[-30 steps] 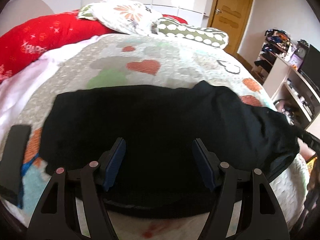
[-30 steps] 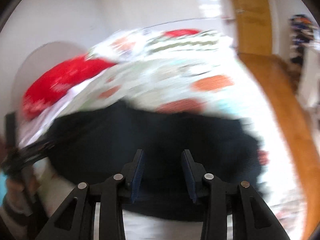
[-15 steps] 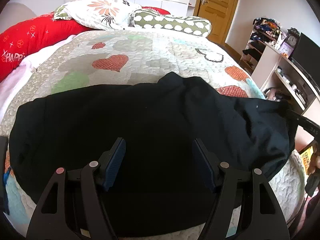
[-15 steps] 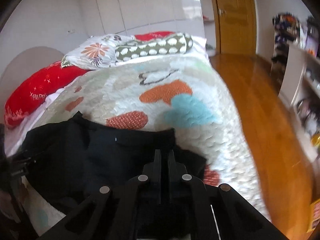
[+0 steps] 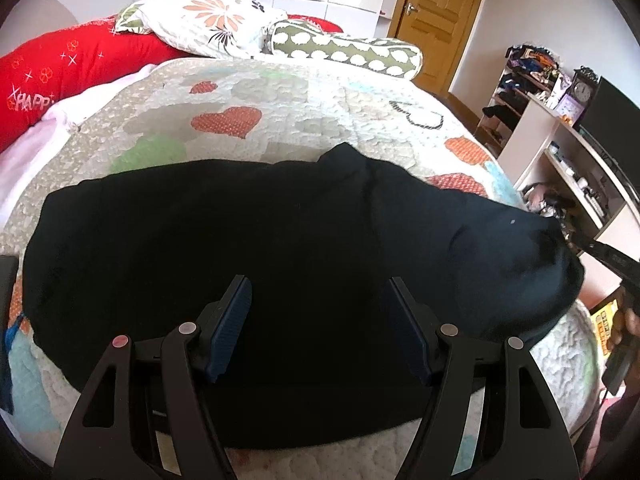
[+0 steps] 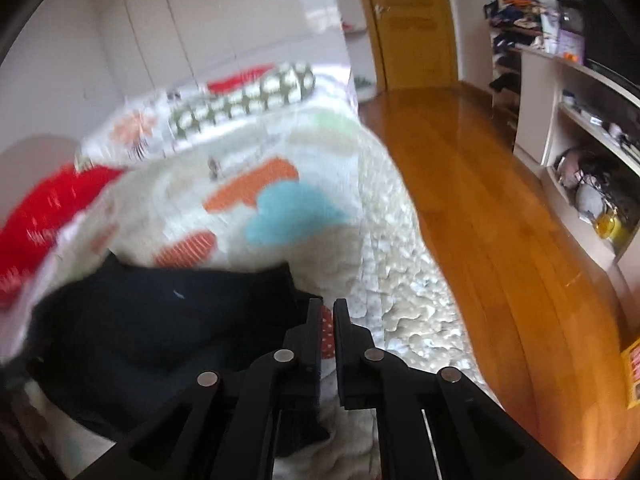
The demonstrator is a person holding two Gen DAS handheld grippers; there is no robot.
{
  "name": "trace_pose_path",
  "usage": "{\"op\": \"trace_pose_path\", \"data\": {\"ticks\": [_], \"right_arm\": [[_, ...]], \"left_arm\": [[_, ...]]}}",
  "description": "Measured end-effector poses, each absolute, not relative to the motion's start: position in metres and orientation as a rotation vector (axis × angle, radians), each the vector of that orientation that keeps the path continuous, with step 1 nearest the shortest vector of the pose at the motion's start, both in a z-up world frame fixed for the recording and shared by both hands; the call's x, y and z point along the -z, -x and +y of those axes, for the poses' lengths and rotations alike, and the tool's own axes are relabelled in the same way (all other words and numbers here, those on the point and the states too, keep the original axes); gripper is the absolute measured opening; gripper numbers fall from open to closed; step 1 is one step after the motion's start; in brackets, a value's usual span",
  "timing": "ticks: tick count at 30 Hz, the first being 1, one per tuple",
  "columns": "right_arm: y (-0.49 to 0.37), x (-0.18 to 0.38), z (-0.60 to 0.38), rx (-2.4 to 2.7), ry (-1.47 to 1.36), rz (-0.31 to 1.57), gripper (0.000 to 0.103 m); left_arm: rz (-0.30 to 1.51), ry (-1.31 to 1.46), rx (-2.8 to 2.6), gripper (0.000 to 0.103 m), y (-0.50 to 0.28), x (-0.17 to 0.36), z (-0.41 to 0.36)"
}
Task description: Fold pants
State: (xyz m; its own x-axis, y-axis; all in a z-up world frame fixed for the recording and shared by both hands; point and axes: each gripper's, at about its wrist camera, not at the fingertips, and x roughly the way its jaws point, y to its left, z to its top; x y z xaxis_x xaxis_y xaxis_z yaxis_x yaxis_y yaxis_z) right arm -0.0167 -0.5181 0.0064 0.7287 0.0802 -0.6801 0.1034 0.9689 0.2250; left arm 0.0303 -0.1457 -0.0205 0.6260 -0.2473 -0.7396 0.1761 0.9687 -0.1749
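Observation:
The black pants (image 5: 248, 240) lie folded lengthwise across the near part of the quilted bed (image 5: 280, 92). My left gripper (image 5: 320, 320) is open and empty, hovering over their near middle. In the right wrist view the pants (image 6: 160, 320) lie at the lower left, near the bed's right edge. My right gripper (image 6: 327, 320) has its jaws almost together with a narrow gap that shows the quilt; the cloth edge lies just left of and below the fingers. The right gripper also shows at the far right of the left wrist view (image 5: 616, 260), at the pants' raised right end.
Pillows line the head of the bed: a red one (image 5: 60, 68), a floral one (image 5: 204, 20) and a green patterned bolster (image 5: 348, 50). Wooden floor (image 6: 480, 200) lies right of the bed. A white shelf unit (image 6: 580, 120) with clutter stands by the right wall, a wooden door (image 5: 440, 12) beyond.
My right gripper shut from open near the pants' right end, and a narrow gap now shows between its jaws. The left gripper stayed open over the middle.

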Motion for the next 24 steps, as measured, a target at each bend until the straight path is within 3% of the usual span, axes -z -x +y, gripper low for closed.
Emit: {"op": "trace_pose_path", "data": {"ticks": [1, 3, 4, 11, 17, 24], "right_arm": [[0.024, -0.013, -0.51, -0.014, -0.24, 0.747, 0.013], [0.035, -0.02, -0.493, -0.062, -0.199, 0.742, 0.033], [0.038, -0.021, -0.484, -0.089, -0.182, 0.741, 0.036], [0.048, -0.003, -0.434, -0.208, -0.088, 0.777, 0.036], [0.045, 0.034, -0.456, -0.134, -0.08, 0.868, 0.034], [0.053, 0.02, -0.461, -0.142, -0.139, 0.853, 0.035]], "left_arm": [[0.855, 0.092, 0.252, 0.069, -0.028, 0.018, -0.147], [0.848, 0.092, 0.272, 0.069, -0.025, 0.015, -0.153], [0.848, 0.088, 0.283, 0.069, -0.022, 0.014, -0.158], [0.871, 0.061, 0.31, 0.069, -0.012, 0.023, -0.186], [0.893, 0.018, 0.299, 0.069, -0.012, 0.039, -0.2], [0.887, -0.003, 0.312, 0.069, -0.009, 0.034, -0.209]]}}
